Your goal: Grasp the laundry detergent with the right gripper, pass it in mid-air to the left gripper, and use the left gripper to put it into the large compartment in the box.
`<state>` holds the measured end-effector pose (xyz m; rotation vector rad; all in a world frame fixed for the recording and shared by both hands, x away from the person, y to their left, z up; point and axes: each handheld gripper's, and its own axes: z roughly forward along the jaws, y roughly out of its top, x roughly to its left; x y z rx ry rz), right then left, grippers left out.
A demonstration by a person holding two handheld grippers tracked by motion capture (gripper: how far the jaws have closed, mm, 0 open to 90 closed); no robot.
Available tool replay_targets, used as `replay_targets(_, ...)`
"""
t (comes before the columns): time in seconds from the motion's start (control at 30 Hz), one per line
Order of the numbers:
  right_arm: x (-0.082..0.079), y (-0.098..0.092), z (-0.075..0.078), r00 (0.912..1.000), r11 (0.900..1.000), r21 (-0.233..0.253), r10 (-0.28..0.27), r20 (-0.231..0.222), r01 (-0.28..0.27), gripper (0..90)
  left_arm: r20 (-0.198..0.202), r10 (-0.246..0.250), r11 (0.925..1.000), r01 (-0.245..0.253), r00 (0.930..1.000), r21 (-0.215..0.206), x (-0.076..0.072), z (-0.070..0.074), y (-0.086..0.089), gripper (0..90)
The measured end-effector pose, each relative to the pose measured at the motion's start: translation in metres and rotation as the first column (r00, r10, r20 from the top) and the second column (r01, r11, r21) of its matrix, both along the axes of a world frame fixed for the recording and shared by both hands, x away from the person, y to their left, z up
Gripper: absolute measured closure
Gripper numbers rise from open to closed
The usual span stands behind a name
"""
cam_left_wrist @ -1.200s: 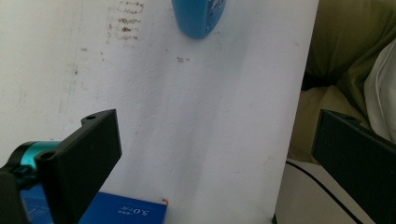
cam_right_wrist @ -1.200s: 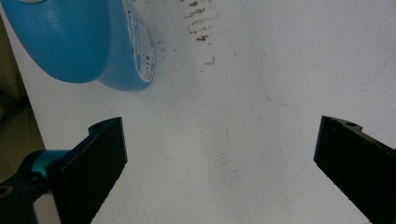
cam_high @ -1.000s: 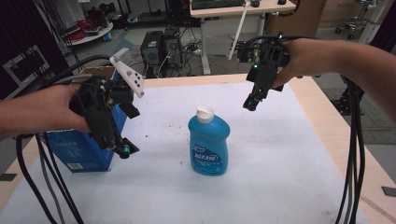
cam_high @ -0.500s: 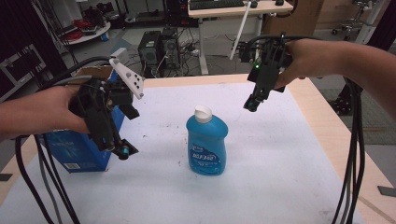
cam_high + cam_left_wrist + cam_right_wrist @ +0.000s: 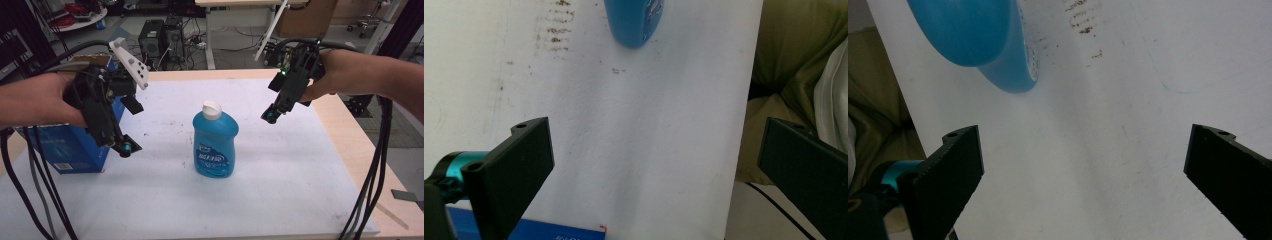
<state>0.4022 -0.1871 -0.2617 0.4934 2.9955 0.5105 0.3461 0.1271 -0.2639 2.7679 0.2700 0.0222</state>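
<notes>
Between my two wide-open, empty grippers, left (image 5: 127, 125) and right (image 5: 272, 112), the blue soap bottle (image 5: 214, 142) stands upright on the table (image 5: 300, 190).

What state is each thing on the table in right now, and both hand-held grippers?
Blue bottle: upright, white cap closed, untouched.
Blue box: at the table's left edge, untouched.
Left hand-held gripper: open, empty, above the table.
Right hand-held gripper: open, empty, above the table.
</notes>
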Motion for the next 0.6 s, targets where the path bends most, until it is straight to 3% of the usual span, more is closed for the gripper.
replay_targets(0.3, -0.016, -0.003, -0.013, 0.9999, 0.996, 0.084, -0.008, -0.011, 0.008, 1.6, -0.004, -0.022, 0.9997, 0.022, 0.9998, -0.008, 0.003, -0.004, -0.005, 1.6)
replay_targets(0.43, -0.022, -0.004, -0.020, 0.9997, 0.992, 0.124, -0.025, 0.005, 0.024, 1.6, -0.007, -0.020, 0.9997, 0.020, 0.9998, -0.010, 0.004, -0.007, -0.005, 1.6)
replay_targets(0.6, -0.031, -0.004, -0.031, 0.9998, 0.977, 0.211, -0.019, 0.002, 0.018, 1.6, -0.004, -0.018, 0.9997, 0.018, 0.9998, -0.019, 0.005, -0.007, -0.005, 1.6)
